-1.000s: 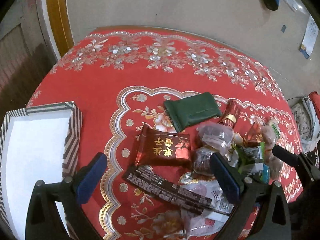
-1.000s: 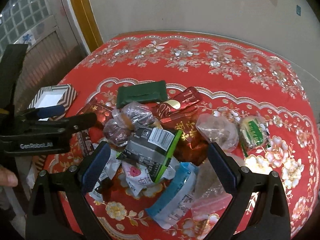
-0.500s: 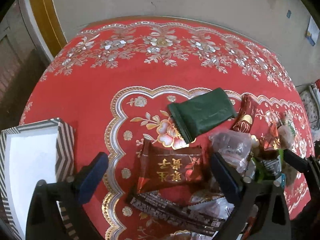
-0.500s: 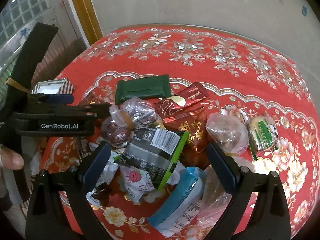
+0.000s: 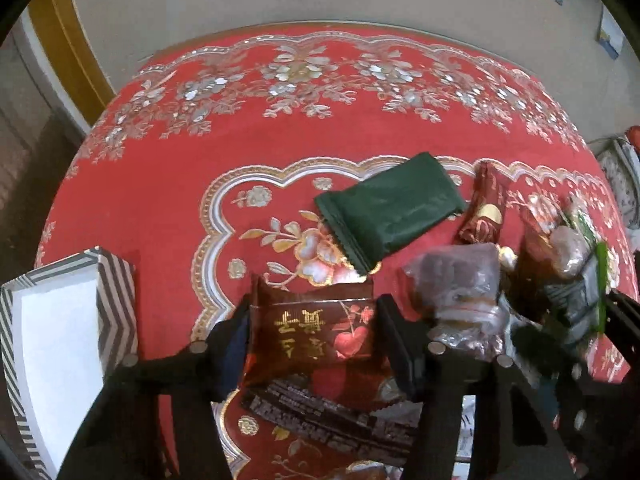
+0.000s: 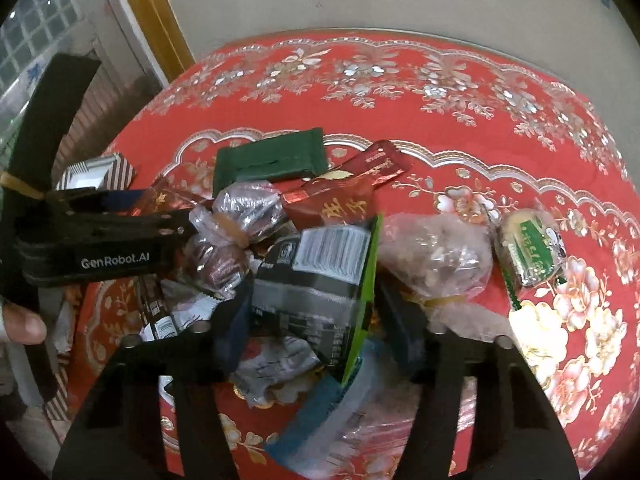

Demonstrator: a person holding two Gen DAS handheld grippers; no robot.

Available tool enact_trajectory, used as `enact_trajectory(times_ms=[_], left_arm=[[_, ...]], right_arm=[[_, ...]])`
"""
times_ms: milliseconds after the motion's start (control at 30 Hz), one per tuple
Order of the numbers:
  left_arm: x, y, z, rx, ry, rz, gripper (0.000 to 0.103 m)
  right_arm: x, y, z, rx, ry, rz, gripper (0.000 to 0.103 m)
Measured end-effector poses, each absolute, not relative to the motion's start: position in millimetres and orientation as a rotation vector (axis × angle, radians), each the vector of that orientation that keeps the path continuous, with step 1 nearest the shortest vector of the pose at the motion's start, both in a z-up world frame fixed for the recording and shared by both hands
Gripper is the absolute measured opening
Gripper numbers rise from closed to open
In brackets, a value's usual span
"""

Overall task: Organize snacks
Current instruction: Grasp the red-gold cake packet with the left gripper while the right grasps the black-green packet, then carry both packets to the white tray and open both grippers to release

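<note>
My left gripper (image 5: 314, 340) points steeply down at a dark red packet with gold characters (image 5: 316, 332). Its jaws are closing, and both pads touch the packet's side edges. My right gripper (image 6: 316, 320) is also closing, around a black-and-green packet with a barcode (image 6: 320, 276) that stands tilted on the snack pile; the pads press its sides. A dark green pouch (image 5: 390, 216) (image 6: 268, 160) lies flat just beyond. The left gripper's black body (image 6: 100, 240) shows at the left of the right wrist view, with a person's thumb (image 6: 24, 324) below it.
A striped box with a white inside (image 5: 56, 344) (image 6: 96, 172) sits at the table's left edge. Clear bags of brown snacks (image 5: 460, 276) (image 6: 436, 256), a long black bar (image 5: 328, 416), a red packet (image 6: 372, 168), a green-wrapped cake (image 6: 532, 248) and a blue packet (image 6: 332, 420) crowd the red floral cloth (image 5: 280, 140).
Both pairs of jaws went from wide apart to closed in on their packets. The left gripper sank closer to the dark red packet. The black-and-green packet now stands more upright.
</note>
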State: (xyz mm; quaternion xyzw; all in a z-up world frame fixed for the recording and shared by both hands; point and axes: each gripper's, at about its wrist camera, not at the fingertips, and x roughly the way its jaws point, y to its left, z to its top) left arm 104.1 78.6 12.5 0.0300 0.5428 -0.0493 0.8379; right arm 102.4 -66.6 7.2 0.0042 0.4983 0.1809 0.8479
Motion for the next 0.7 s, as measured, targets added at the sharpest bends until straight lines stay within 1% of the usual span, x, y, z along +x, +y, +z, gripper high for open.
enact_trajectory(times_ms=[33, 100, 400, 700], left_arm=[[104, 79, 13, 0.059, 1.148, -0.111, 0.061], [104, 82, 14, 0.035, 1.152, -0.117, 0.058], [88, 92, 32, -0.020, 1.109, -0.113, 0.058], [70, 96, 47, -0.014, 1.065, -0.086, 0.058]], right_arm=[[102, -70, 8, 0.022, 1.050, 0.403, 0.037], [102, -72, 9, 0.028, 1.059, 0.406, 0.037], [86, -83, 25, 0.074, 1.035, 0.434, 0.037], [77, -72, 36, 0.049, 1.020, 0.468, 0.037]])
